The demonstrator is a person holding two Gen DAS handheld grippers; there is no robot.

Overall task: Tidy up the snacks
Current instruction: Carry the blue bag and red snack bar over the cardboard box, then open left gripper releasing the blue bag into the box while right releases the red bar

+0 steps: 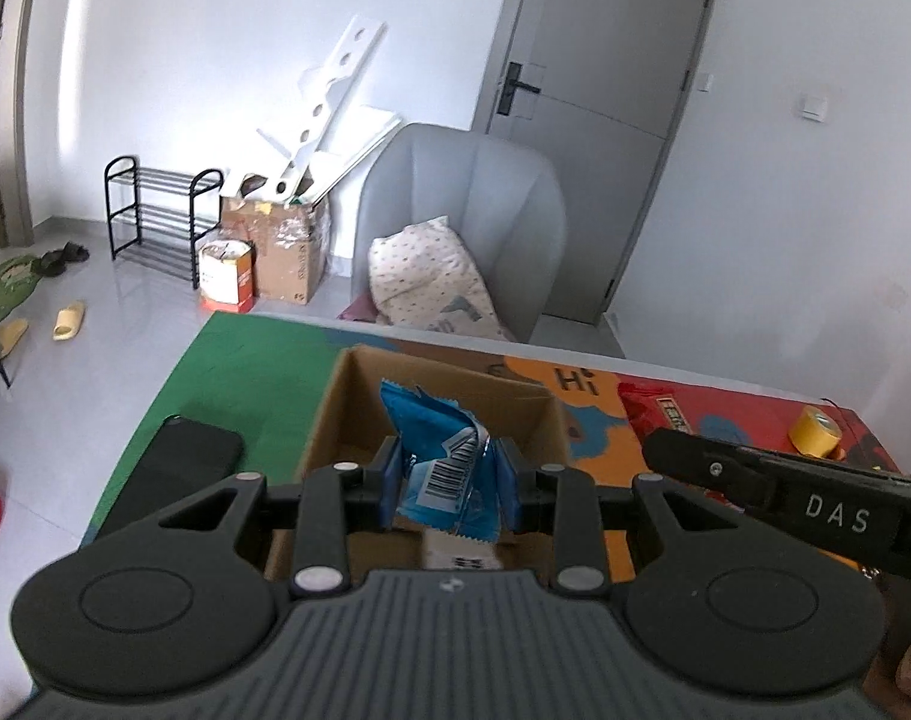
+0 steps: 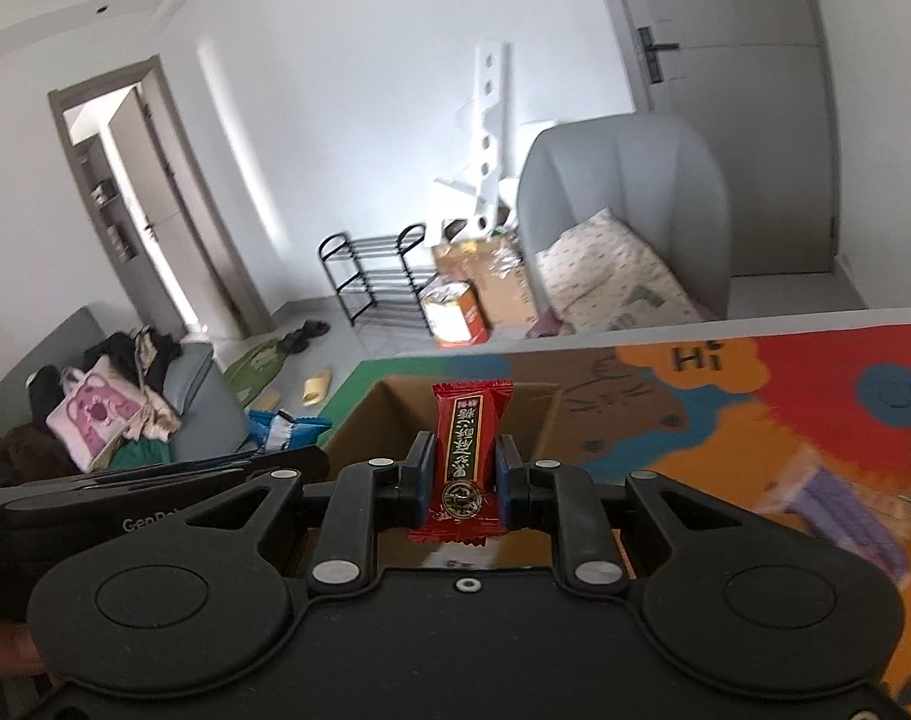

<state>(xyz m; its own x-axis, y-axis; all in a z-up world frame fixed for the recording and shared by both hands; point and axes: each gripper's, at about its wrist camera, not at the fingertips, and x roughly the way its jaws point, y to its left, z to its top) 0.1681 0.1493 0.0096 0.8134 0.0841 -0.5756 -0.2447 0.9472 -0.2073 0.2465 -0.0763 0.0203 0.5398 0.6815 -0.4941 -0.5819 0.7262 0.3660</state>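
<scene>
Two snacks are held above the box (image 1: 515, 414): the left gripper (image 1: 452, 483) clamps a blue packet (image 1: 440, 456), the right gripper (image 2: 464, 480) a red packet (image 2: 464, 450), over the counter (image 1: 245, 360).

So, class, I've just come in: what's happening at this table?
A person is sorting snacks with two tools. The left hand-held gripper is shut on a blue snack packet, and the right hand-held gripper is shut on a red snack packet. Both are held above an open cardboard box on the colourful mat. Neither packet is released yet.
</scene>
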